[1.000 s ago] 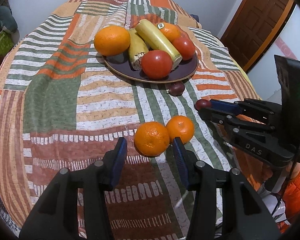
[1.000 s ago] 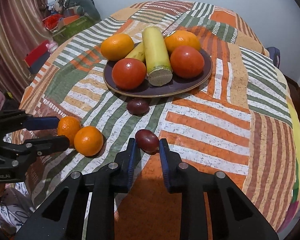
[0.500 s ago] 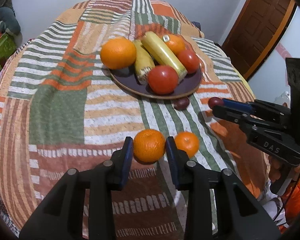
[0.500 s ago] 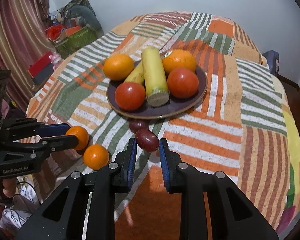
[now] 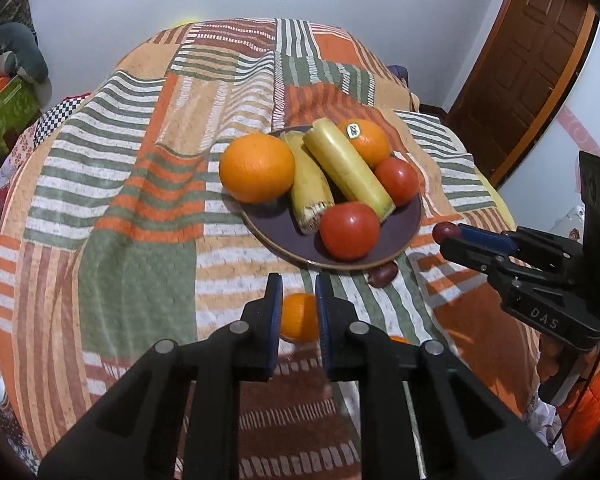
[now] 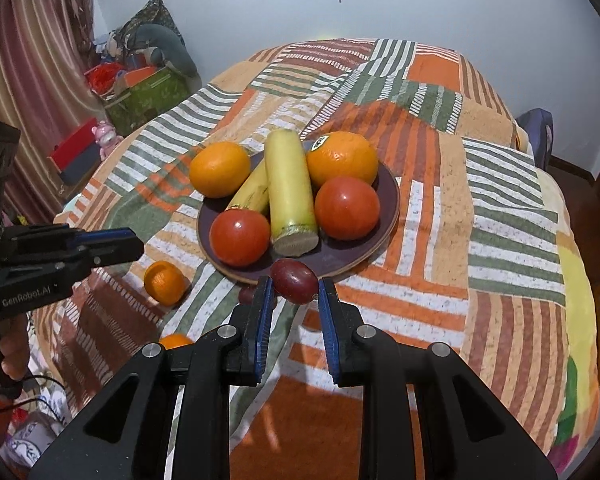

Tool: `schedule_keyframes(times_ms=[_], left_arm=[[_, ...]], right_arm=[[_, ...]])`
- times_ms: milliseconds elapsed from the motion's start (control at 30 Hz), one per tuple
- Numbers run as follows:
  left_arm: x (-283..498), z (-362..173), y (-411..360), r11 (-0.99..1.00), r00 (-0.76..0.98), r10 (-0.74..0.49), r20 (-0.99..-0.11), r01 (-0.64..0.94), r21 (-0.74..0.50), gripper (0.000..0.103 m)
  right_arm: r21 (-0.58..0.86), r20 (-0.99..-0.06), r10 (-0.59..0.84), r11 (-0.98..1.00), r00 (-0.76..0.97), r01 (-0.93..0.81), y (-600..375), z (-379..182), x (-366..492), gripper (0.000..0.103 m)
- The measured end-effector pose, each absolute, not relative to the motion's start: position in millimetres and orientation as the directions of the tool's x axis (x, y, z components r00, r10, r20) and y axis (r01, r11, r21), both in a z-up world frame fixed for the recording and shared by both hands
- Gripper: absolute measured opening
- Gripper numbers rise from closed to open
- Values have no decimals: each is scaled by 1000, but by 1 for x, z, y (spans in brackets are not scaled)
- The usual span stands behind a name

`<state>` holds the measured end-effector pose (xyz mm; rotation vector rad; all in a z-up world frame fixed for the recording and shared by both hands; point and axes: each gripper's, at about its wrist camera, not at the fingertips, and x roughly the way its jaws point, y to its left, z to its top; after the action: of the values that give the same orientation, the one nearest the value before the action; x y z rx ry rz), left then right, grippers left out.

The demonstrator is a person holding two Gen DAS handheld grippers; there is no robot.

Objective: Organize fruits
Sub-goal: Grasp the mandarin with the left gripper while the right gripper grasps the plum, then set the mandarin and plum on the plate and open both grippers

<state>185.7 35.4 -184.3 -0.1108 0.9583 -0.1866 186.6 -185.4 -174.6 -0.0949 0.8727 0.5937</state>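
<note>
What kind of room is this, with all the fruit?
Probably a bedroom at home: the plate of fruit sits on a striped patchwork bedspread, with a curtain and a wooden door nearby.

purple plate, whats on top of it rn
On the purple plate: two oranges, two tomatoes and two yellow bananas. The plate centre beneath them is hidden.

Dk purple plate (image 6: 388, 196), orange/green/white striped patchwork cloth (image 6: 500, 240), red tomatoes (image 6: 347, 208), yellow bananas (image 6: 290, 192)

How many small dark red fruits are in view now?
2. One dark red fruit is held in the right gripper by the plate's near rim; the other fruit lies on the cloth beside it, partly hidden.
</note>
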Motion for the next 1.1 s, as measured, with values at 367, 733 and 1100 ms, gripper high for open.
schedule_keyframes(times_ms=[367,733,1100], left_arm=[[192,-214,30,970,481,-242,-843,119,-211,49],[203,-220,33,974,486,-223,-845,88,-207,37],[240,-203,34,978,536,-205,-819,92,-185,37]], right_arm=[[176,-756,456,833,469,-525,-184,-183,198,21],[182,-761,451,839,467,-513,-186,-188,210,21],[171,-763,438,846,476,-505,-185,-191,222,21]])
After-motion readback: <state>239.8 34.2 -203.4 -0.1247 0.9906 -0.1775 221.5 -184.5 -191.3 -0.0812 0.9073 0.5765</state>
